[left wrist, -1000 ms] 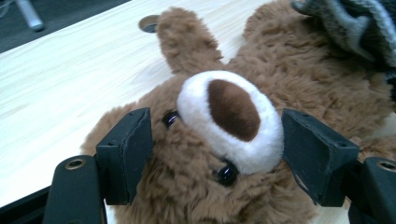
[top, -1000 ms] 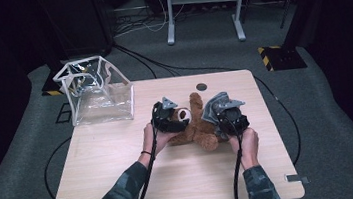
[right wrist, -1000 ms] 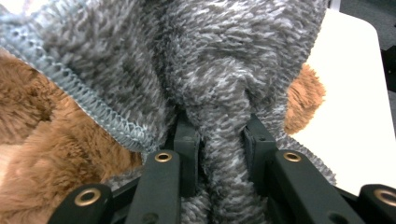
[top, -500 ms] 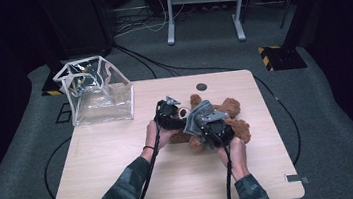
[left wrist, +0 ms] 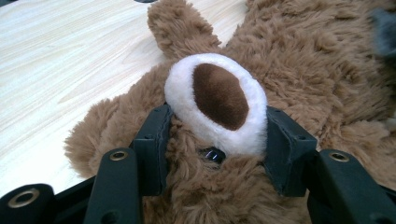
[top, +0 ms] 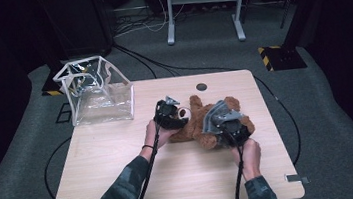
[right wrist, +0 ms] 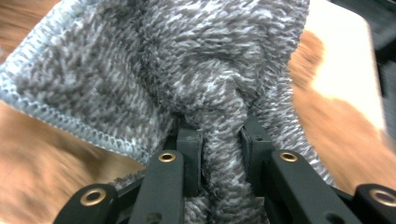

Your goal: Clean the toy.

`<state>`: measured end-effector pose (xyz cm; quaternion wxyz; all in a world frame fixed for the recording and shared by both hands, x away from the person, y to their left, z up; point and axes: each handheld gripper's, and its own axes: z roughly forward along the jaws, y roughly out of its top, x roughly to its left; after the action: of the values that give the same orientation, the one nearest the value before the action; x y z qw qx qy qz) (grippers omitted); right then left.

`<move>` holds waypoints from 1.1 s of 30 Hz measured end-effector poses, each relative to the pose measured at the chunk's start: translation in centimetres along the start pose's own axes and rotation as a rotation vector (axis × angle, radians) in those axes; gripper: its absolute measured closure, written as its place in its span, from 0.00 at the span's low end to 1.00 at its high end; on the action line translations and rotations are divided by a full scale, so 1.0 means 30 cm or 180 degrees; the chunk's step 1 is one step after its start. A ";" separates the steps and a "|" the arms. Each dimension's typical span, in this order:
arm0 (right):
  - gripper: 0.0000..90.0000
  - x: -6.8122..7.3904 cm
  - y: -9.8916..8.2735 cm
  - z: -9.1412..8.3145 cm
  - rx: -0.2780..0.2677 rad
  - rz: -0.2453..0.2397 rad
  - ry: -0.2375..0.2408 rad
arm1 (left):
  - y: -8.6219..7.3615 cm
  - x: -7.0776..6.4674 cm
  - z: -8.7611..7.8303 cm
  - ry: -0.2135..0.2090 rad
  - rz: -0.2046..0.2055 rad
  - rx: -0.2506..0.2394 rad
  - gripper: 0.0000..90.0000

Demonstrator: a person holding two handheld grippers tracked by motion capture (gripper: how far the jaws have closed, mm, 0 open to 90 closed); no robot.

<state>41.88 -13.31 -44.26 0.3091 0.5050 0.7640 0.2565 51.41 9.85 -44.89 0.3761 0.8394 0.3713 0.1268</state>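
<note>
A brown teddy bear lies on the wooden table, right of its middle. My left gripper is at the bear's left end. In the left gripper view its jaws have just been closing, and the left gripper now presses into the fur on both sides of a white patch with a brown oval centre. My right gripper is over the bear's right half. It is shut on a bunched fold of grey knitted cloth, and this grey cloth drapes over the bear.
A clear plastic box with white edges stands at the table's far left corner. A round dark hole sits in the tabletop near the far edge. Cables trail over the carpet beyond the table.
The bear has turned from lengthwise between the grippers to lying across the table. My right gripper swung left, then back right, with the grey cloth. My left gripper stayed at the bear's left end.
</note>
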 end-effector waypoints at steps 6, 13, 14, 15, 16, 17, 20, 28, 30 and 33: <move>0.83 -0.149 -0.062 -0.015 0.0126 0.0366 -0.0274 | -0.002 0.004 0.002 -0.0012 -0.0036 -0.0022 0.52; 0.82 -0.113 -0.033 -0.064 -0.0114 0.0316 -0.0082 | -0.002 0.005 0.005 -0.0015 -0.0050 -0.0037 0.52; 0.82 -0.085 -0.018 -0.074 -0.0161 0.0281 -0.0044 | -0.001 0.005 0.004 -0.0009 -0.0039 -0.0034 0.52; 0.82 -0.057 -0.003 -0.081 -0.0212 0.0196 0.0048 | -0.001 0.004 0.004 -0.0010 -0.0028 -0.0027 0.52; 0.82 -0.021 0.016 -0.084 -0.0247 0.0130 0.0220 | -0.001 0.005 0.004 -0.0011 -0.0029 -0.0028 0.52; 0.82 0.012 0.032 -0.079 -0.0245 0.0110 0.0300 | -0.001 0.006 0.003 -0.0016 -0.0024 -0.0027 0.52; 0.82 0.067 0.055 -0.038 -0.0153 -0.0028 0.0388 | -0.004 0.006 0.002 -0.0026 -0.0040 -0.0033 0.52; 0.82 -0.069 0.002 -0.005 -0.0024 0.0215 0.0077 | -0.006 0.010 0.003 -0.0061 -0.0071 -0.0061 0.52; 0.82 -0.119 -0.016 -0.004 0.0013 0.0316 0.0010 | -0.006 0.011 0.004 -0.0066 -0.0068 -0.0058 0.52; 0.82 -0.189 -0.045 0.007 0.0120 0.0519 -0.0149 | -0.005 0.012 0.003 -0.0064 -0.0062 -0.0052 0.52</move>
<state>42.89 -19.05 -44.16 0.2953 0.5771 0.7176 0.2545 51.63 10.11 -45.08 0.3879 0.8339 0.3747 0.1177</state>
